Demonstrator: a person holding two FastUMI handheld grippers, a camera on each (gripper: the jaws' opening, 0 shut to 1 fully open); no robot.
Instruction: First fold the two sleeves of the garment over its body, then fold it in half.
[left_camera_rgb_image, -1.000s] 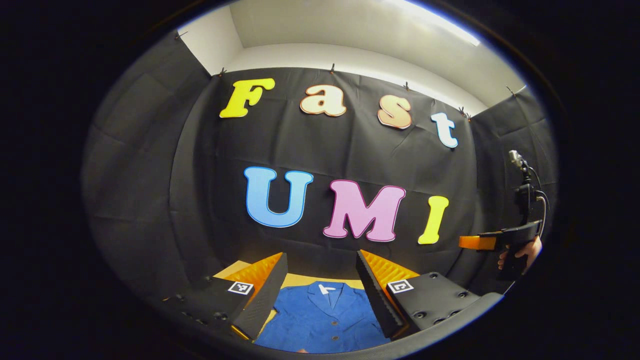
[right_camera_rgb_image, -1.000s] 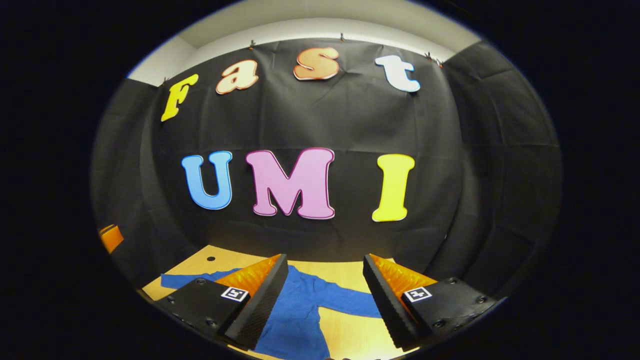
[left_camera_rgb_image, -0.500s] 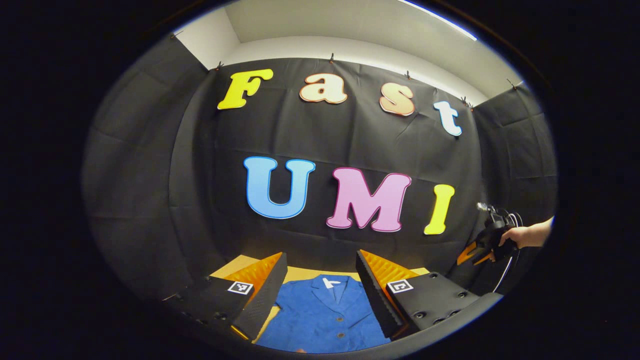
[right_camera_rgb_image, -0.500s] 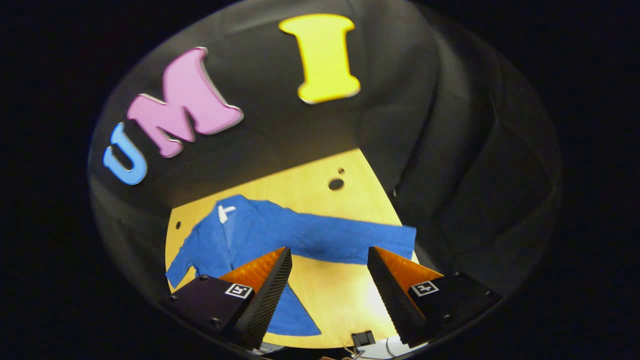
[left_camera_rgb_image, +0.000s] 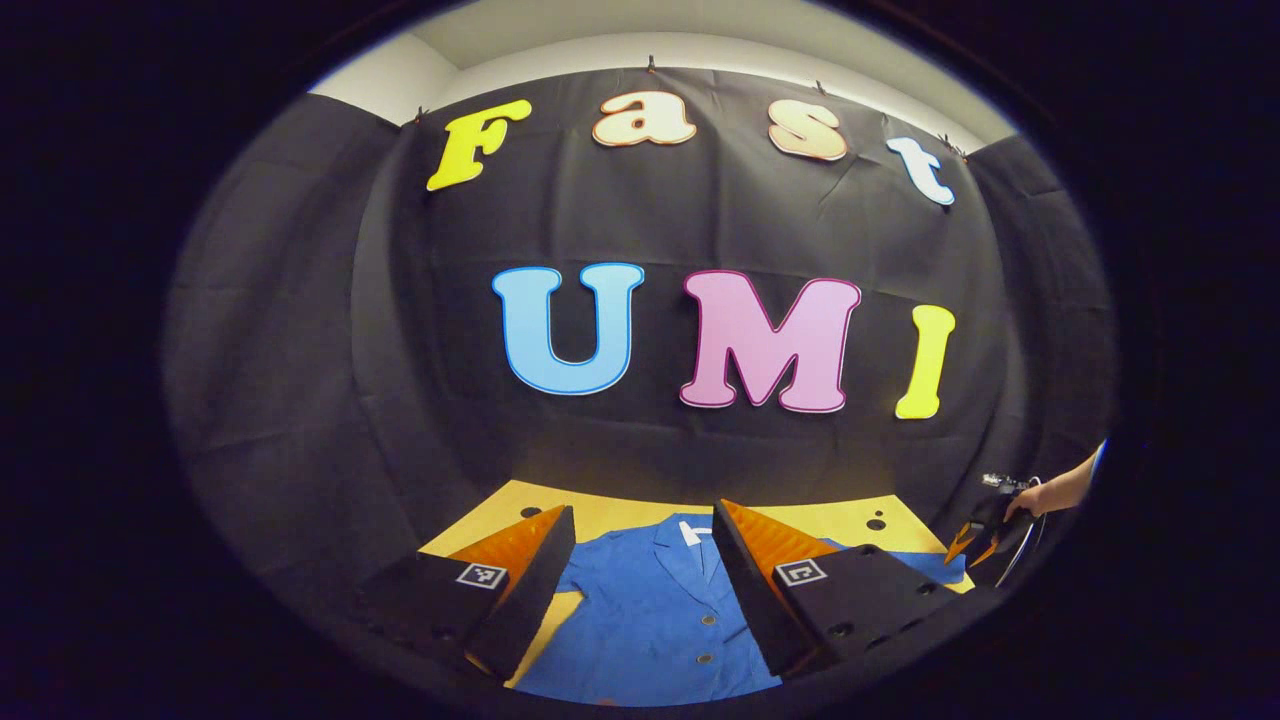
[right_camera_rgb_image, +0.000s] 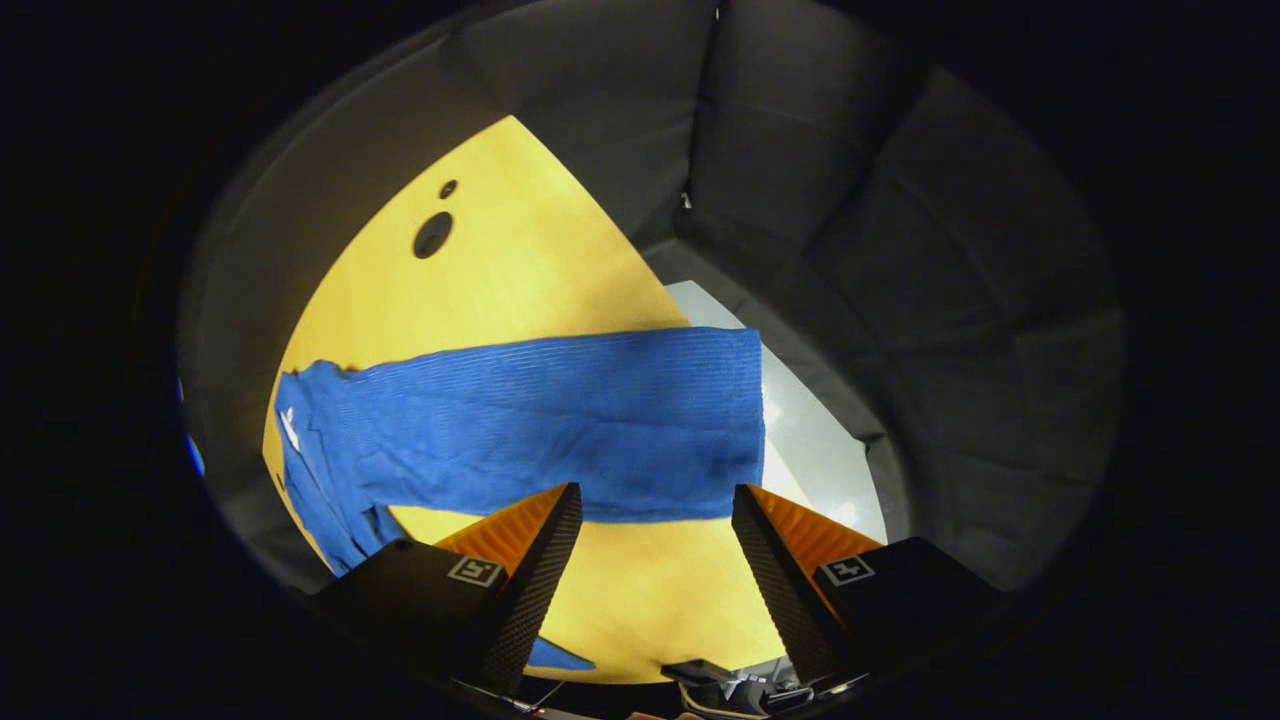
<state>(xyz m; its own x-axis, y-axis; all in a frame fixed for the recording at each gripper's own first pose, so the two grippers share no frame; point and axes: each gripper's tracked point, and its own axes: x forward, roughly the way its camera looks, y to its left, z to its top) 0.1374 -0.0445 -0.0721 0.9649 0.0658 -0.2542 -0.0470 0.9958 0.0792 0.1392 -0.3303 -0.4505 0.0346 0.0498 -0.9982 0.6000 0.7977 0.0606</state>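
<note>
The jacket (right_camera_rgb_image: 560, 440) at mid-frame in the right gripper view is matt blue cloth with a fine ribbed weave; in the left gripper view, lower centre, its small buttons (left_camera_rgb_image: 708, 621) look smooth and slightly shiny. The table (right_camera_rgb_image: 520, 270) is pale wood, smooth with a soft sheen under the light. The wall (left_camera_rgb_image: 300, 330) is matt black cloth, creased in places. At the bottom of the right gripper view the fingers (right_camera_rgb_image: 545, 570) show a ribbed inner face and a finely textured, matt edge
</note>
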